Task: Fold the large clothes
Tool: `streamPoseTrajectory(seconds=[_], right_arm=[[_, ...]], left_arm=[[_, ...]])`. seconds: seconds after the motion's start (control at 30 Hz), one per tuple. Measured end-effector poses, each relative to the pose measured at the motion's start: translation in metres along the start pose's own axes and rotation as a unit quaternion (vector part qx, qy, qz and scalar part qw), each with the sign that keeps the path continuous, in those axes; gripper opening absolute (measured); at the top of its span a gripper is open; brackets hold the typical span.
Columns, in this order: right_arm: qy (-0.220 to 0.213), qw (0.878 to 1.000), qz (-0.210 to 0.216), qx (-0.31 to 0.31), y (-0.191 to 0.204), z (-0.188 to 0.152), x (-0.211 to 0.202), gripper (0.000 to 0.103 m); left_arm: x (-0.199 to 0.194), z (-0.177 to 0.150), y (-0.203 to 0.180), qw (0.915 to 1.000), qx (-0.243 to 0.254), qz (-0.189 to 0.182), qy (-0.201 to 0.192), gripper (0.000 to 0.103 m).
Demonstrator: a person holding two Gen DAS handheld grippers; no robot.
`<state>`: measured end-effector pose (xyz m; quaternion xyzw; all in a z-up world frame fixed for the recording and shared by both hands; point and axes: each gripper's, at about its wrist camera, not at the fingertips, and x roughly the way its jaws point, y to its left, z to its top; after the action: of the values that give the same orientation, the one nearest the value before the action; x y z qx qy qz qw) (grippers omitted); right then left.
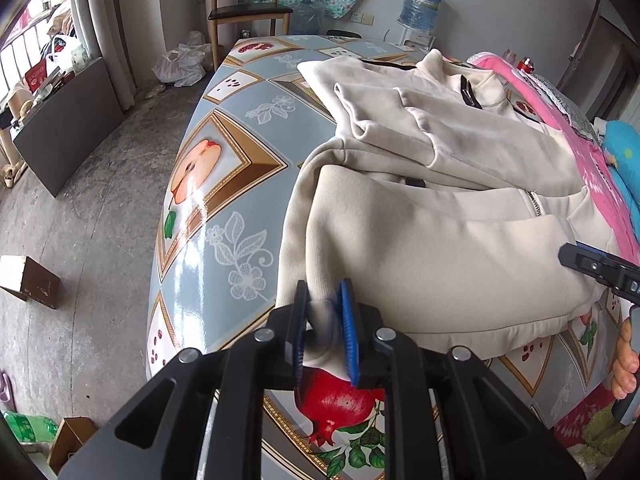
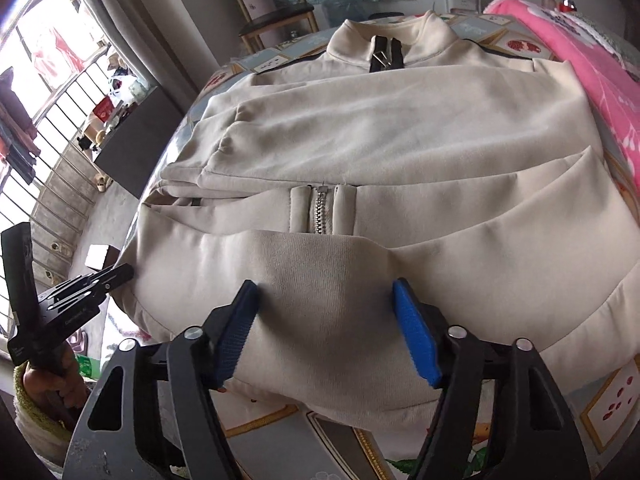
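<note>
A cream jacket (image 2: 360, 148) is spread over the patterned table (image 1: 208, 184). Its hem corner is pinched by the left gripper (image 1: 325, 320) at lower centre; hem fabric is straddled loosely by the half-spread right gripper (image 2: 326, 332).

Bare tablecloth (image 1: 224, 184) left of jacket (image 1: 420, 240); pink blanket (image 1: 576, 148) crowding right.

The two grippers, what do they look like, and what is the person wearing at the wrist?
Both grippers, left and right, have black angular arms with triangular cut-outs and round silver rivets at the joints. Each finger carries a ridged blue pad. In the right wrist view the left tool shows a flat black body with small white lettering too small to read. A fuzzy green cuff covers that wrist.
</note>
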<state>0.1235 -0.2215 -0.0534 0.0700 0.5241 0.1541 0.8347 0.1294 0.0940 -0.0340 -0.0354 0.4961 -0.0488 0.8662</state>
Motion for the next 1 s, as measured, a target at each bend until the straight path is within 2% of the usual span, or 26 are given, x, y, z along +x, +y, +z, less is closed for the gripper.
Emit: streamPoseTrajectory(seconds=[0.03,0.07,0.1,0.13,0.2,0.33,0.47,0.57,0.7,0.83,0.9,1.0], right_arm=[[-0.003,1.0,-0.002,0.003,-0.001,0.0,0.0,0.043],[-0.007,1.0,-0.006,0.006,-0.003,0.0,-0.001,0.035],[-0.01,1.0,-0.01,0.01,-0.005,0.001,-0.002,0.02],[-0.012,1.0,-0.006,0.013,-0.008,0.001,-0.003,0.013],[-0.022,1.0,0.003,0.016,-0.01,0.002,-0.008,0.006],[-0.067,0.998,0.001,0.009,-0.003,0.004,-0.027,0.005],[-0.122,0.992,-0.019,-0.024,0.013,0.015,-0.052,0.004],[-0.144,0.988,-0.033,-0.044,0.02,0.026,-0.055,0.004],[-0.138,0.99,-0.026,-0.032,0.014,0.034,-0.039,0.004],[-0.153,0.986,-0.035,-0.048,0.02,0.033,-0.036,0.004],[-0.139,0.987,-0.054,-0.058,0.02,0.032,-0.016,0.004],[-0.084,0.994,-0.056,-0.041,0.006,0.026,0.023,0.004]], left_arm=[[0.0,0.0,-0.001,1.0,0.003,0.002,-0.001,0.016],[0.0,-0.001,-0.002,1.0,0.006,0.003,-0.002,0.016],[0.0,-0.001,-0.002,1.0,0.008,0.004,-0.003,0.016],[0.001,-0.001,-0.002,0.9999,0.009,0.004,-0.005,0.016],[0.002,-0.001,-0.003,0.9999,0.009,0.003,-0.008,0.016],[-0.001,-0.002,-0.005,0.9997,0.013,0.0,-0.02,0.014],[-0.019,0.001,-0.009,0.9982,0.018,-0.002,-0.057,0.013],[-0.029,0.007,-0.01,0.9965,0.02,0.004,-0.082,0.013],[-0.023,0.011,-0.009,0.9964,0.024,0.01,-0.081,0.013],[-0.016,0.006,-0.009,0.9966,0.035,0.015,-0.072,0.013],[-0.009,0.005,-0.005,0.9975,0.034,0.013,-0.061,0.017],[-0.011,0.005,0.001,0.9977,0.023,0.002,-0.064,0.023]])
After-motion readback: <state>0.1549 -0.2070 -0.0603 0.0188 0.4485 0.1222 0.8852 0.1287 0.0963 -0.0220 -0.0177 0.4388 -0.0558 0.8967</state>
